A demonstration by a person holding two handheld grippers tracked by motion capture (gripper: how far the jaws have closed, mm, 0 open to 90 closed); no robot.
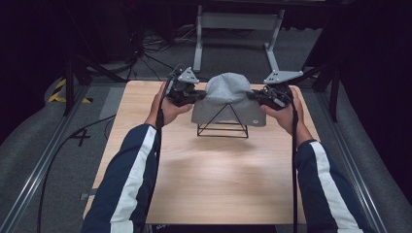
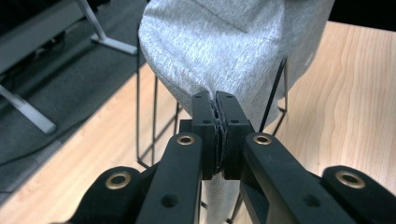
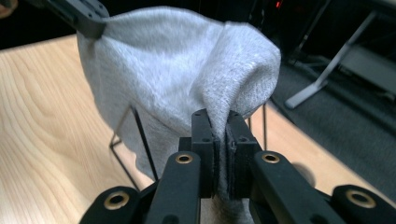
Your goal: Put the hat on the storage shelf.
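Grey hat (image 1: 228, 97) draped over a black wire stand (image 1: 222, 127), toward the far edge of the table (image 1: 218, 179), about midway between left and right. Crown domed at the top, hem hanging down over the upper part of the stand, wire legs showing below on the near side.

Left gripper (image 1: 198, 95) at the hat's left edge, pinching the fabric. In the left gripper view, jaws of the left gripper (image 2: 215, 105) closed to a narrow slit with a fold of hat (image 2: 219, 46) clamped between the pads; cloth rising up and away from the tips, a strip of it hanging below the jaws too. Stand wires (image 2: 154, 116) just behind, table (image 2: 345, 93) to the right.

Right gripper (image 1: 253, 95) at the hat's right edge, level with the left one, also gripping fabric. In the right gripper view, jaws of the right gripper (image 3: 218, 122) drawn close on a ridge of hat (image 3: 177, 70); cloth bunched up from between the pads and falling past them. Left gripper (image 3: 91, 23) seen at the far upper left, biting the opposite edge. Stand wire (image 3: 142, 140) under the hem.

Hat thus held at two opposite sides, stretched slightly between the two grips, still sitting on the stand. Hands (image 1: 170, 109) low behind each gripper, sleeves coming in from the near edge.
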